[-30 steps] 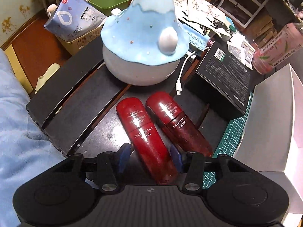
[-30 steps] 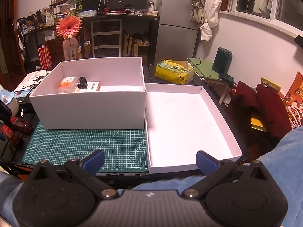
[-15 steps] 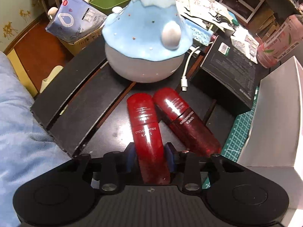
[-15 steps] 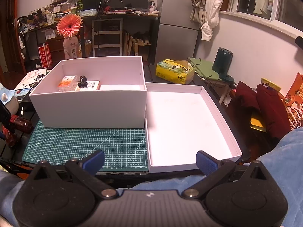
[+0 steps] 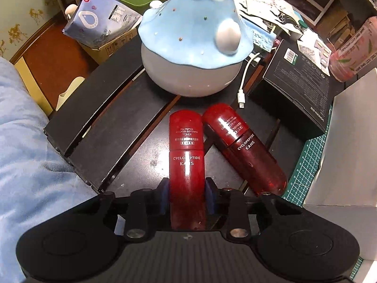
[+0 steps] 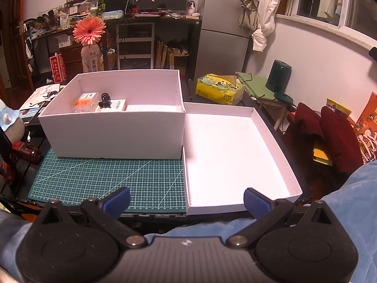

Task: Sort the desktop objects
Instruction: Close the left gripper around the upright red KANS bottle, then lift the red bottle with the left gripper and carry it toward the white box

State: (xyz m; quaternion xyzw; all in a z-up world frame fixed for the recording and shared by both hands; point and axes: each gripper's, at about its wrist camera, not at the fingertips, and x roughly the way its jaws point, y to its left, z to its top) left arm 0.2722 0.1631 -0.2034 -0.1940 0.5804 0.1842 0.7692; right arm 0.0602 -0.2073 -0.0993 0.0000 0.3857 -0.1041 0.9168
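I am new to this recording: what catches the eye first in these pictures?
The left gripper is shut on a red bottle; its twin lies just right of it. Behind them stands a blue mushroom-shaped lamp. Ahead of the open right gripper sits a deep white box.

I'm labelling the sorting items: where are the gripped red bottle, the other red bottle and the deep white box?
gripped red bottle [image 5: 187, 151], left wrist view, label area.
other red bottle [image 5: 245, 146], left wrist view, mid-body.
deep white box [image 6: 113, 134], right wrist view, front wall.

Two red bottles, one mushroom lamp, one black box, two white boxes.
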